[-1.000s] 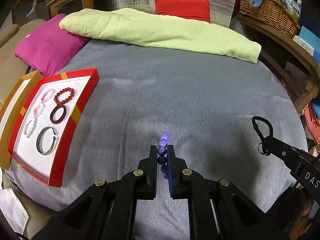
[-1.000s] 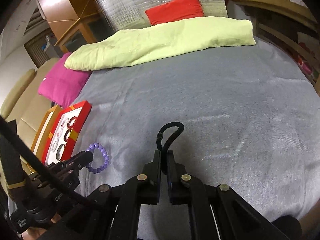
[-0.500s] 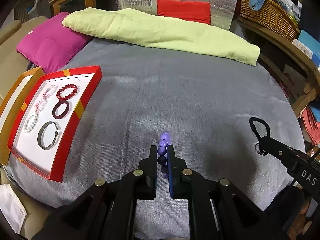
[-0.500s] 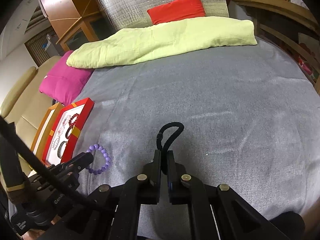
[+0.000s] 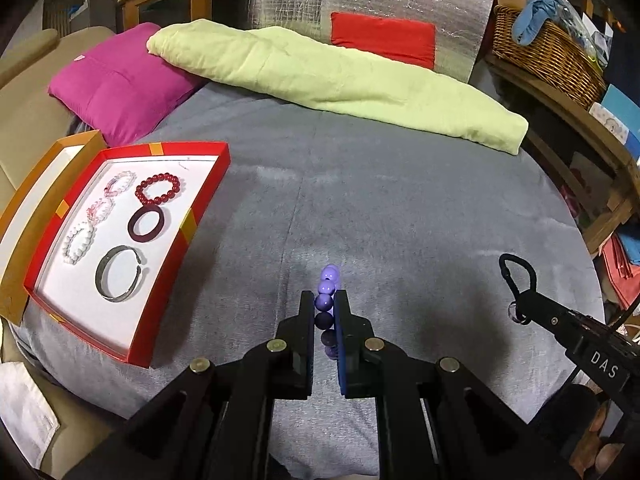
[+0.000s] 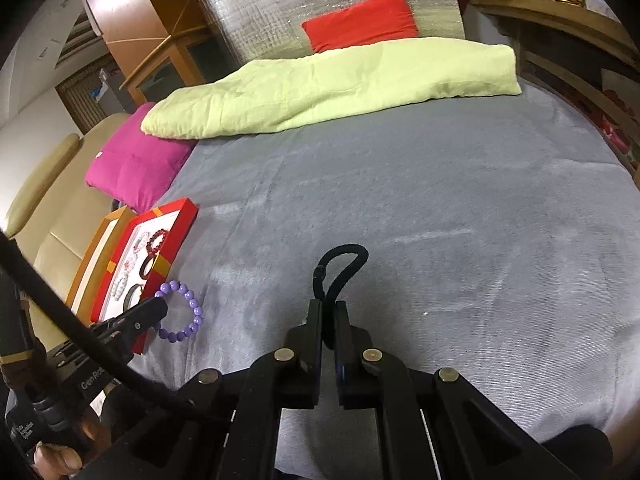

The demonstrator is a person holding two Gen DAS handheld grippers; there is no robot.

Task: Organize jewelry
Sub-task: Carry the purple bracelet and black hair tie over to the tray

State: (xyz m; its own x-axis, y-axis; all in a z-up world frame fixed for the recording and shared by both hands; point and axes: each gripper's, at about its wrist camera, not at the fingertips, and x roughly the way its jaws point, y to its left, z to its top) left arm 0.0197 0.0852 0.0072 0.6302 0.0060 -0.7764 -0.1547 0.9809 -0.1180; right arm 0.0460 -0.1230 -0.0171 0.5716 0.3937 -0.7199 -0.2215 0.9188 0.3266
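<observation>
Two grippers hold jewelry above the bed (image 5: 400, 200): left gripper (image 5: 324, 304) clamps a purple bead bracelet (image 5: 326, 300), right gripper (image 6: 329, 308) pinches a black cord loop (image 6: 344, 264); red tray (image 5: 176, 268) at ten o'clock.

Jewelry and boxes, counted

One red box (image 5: 180, 256) holds six bracelets: three pale beaded, one red beaded (image 5: 158, 189), one dark ring (image 5: 146, 225), one silver cuff (image 5: 118, 274). One purple bracelet (image 5: 326, 300), one black loop (image 6: 340, 268), two tongs, one orange box (image 5: 38, 204).
</observation>
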